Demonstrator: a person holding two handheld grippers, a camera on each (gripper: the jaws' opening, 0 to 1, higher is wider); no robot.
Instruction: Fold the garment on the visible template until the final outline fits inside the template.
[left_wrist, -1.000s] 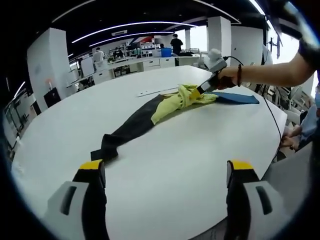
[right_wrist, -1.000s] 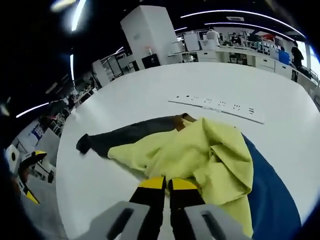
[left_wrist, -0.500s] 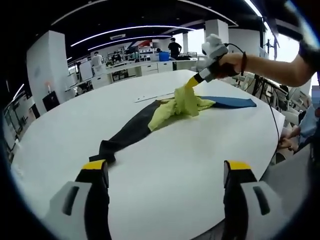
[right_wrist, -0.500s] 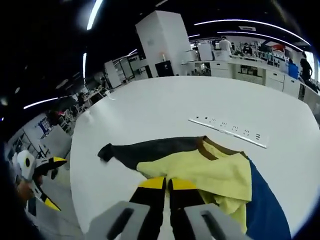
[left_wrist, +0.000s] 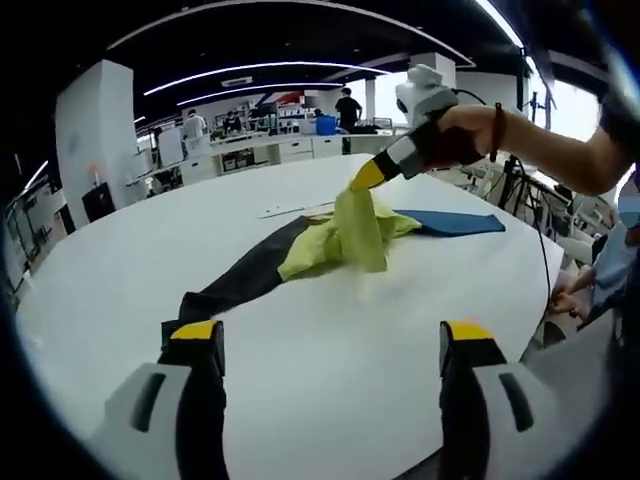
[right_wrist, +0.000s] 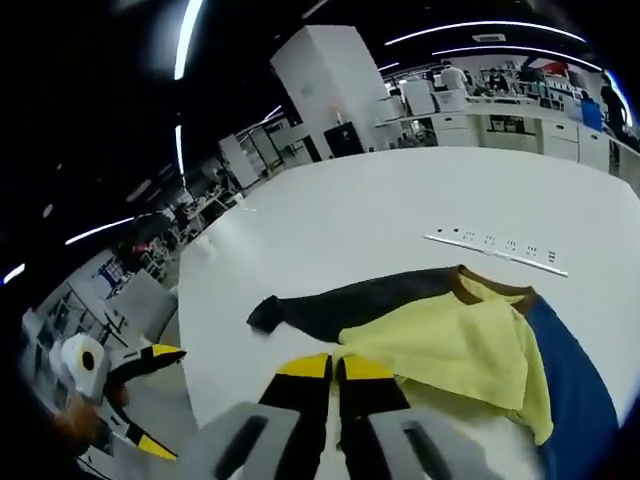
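Since a second ago the right gripper (left_wrist: 366, 176) has hoisted the garment (left_wrist: 340, 232) off the white table (left_wrist: 330, 330), jaws pinched on its yellow edge, probably to shake it flat, while the left gripper (left_wrist: 330, 345) hangs back wide open, holding nothing.

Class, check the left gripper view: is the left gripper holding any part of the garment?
No. The left gripper has its jaws wide apart over the bare white table, short of the yellow, black and blue garment.

Garment (left_wrist: 345, 228) is soft matt cloth, creased where lifted. Surface (left_wrist: 330, 340) is smooth white with faint sheen. Gripper fingers (left_wrist: 198, 345) look like matt plastic.
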